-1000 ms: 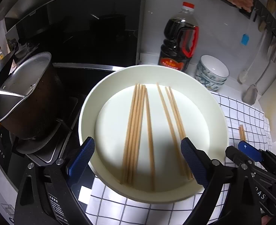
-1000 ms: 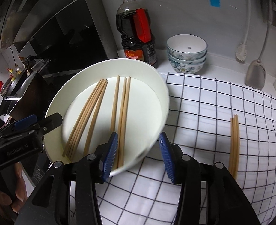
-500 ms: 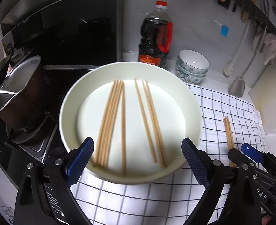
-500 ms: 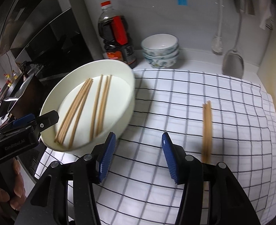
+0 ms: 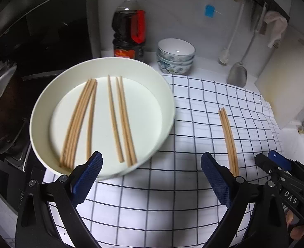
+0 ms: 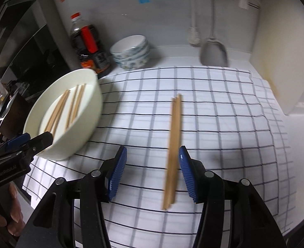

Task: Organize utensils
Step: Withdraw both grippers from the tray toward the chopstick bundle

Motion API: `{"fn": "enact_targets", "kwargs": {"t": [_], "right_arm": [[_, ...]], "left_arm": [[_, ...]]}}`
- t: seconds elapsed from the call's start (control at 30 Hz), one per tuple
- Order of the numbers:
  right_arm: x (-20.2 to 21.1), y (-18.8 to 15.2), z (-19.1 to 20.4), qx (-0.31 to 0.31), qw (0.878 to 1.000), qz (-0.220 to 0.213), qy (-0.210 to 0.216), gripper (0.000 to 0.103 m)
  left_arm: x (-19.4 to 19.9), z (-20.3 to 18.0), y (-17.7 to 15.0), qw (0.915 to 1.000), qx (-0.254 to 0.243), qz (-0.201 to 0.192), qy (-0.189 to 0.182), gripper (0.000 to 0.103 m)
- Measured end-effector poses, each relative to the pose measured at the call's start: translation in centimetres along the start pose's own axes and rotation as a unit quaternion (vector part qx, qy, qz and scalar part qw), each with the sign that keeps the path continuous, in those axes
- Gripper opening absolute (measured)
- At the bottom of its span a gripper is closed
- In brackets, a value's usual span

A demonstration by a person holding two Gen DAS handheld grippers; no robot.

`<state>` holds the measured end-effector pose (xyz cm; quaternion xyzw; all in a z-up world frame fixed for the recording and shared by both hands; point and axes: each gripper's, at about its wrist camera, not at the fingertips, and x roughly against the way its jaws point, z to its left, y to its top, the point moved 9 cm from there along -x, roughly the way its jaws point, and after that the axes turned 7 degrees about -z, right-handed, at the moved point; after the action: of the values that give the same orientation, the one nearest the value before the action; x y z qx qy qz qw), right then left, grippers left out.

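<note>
A white round basin (image 5: 164, 95) holds several wooden chopsticks (image 5: 118, 119) and sits at the left of a checked cloth (image 5: 193, 128). It also shows in the right wrist view (image 6: 90, 111). A small bundle of chopsticks (image 5: 228, 138) lies on the cloth to its right, also in the right wrist view (image 6: 174, 144). My left gripper (image 5: 150, 177) is open and empty, just in front of the basin. My right gripper (image 6: 153, 173) is open, with the bundle's near end between its pads, closer to the right pad (image 6: 188, 175).
A dark sauce bottle (image 5: 129, 26) and stacked patterned bowls (image 5: 175, 55) stand at the back wall. A spatula (image 5: 237, 72) and a brush hang there. A white cutting board (image 5: 286, 78) leans at the right. A pot (image 5: 1, 95) sits on the stove at the left.
Both grippers pulled back and swung right, away from the basin. The right gripper now straddles the chopstick bundle on the cloth. Nothing was picked up.
</note>
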<state>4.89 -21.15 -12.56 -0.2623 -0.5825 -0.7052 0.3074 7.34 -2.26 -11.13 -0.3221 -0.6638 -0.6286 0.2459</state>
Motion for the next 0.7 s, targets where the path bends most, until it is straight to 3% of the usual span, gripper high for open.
{"fn": "enact_targets", "kwargs": {"t": [0.37,0.7], "right_arm": [[-0.9,-2.9,-5.5,-0.012,0.999,0.011,-0.029,0.05],[-4.7,-3.8,-6.4,-0.012,1.0,0.019,-0.016,0.05]], "left_arm": [[-1.2,-5.6,-1.8,0.9991,-0.033,0.001,-0.027,0.094],[-3.5,-7.3,-3.4,0.9989,-0.036,0.01,-0.027,0.094]]}}
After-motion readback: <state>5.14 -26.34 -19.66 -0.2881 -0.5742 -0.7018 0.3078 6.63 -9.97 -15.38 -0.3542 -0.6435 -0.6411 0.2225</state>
